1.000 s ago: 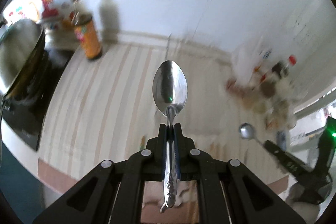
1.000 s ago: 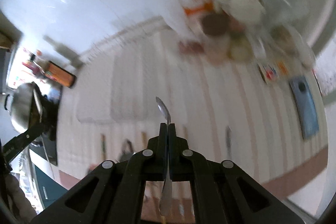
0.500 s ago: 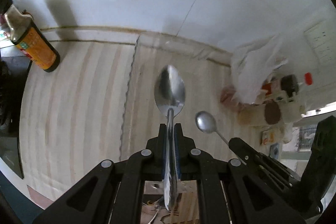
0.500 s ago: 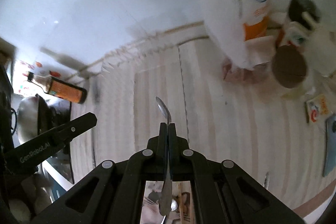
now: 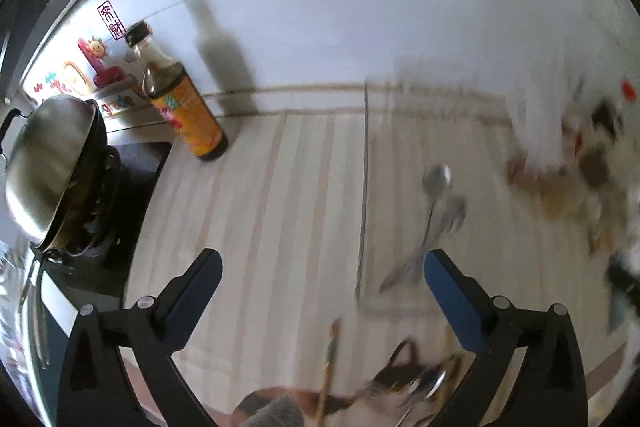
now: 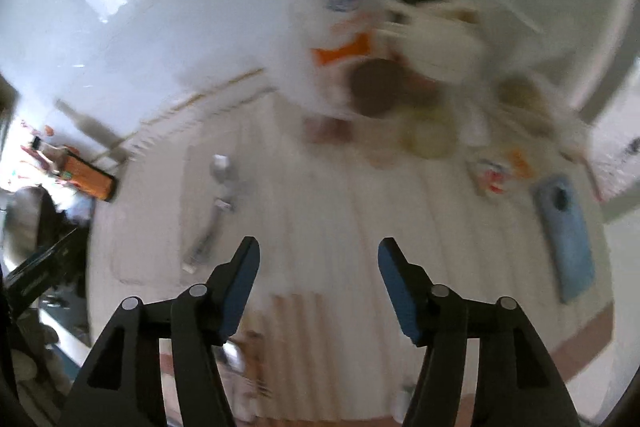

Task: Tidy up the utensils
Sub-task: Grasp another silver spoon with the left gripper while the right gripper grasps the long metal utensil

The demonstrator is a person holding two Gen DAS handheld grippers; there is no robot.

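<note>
Both grippers are open and empty. In the left wrist view my left gripper [image 5: 320, 271] hangs above the striped counter; two metal spoons [image 5: 434, 211] lie side by side on a pale mat [image 5: 400, 163], blurred, just ahead of the right finger. In the right wrist view my right gripper [image 6: 318, 263] is open too, and the same spoons [image 6: 218, 203] lie on the mat [image 6: 160, 227] to the front left. More utensils [image 5: 416, 383] lie blurred at the near edge, below the left gripper.
A sauce bottle [image 5: 180, 103] stands by the wall at the left, beside a lidded wok [image 5: 48, 163] on a stove. A white bag and jars [image 5: 560, 155] crowd the right. A blue phone [image 6: 564, 227] lies at the far right.
Both grippers held a spoon and have opened; the two spoons now lie on the mat. Both grippers have pulled back and up from the mat.
</note>
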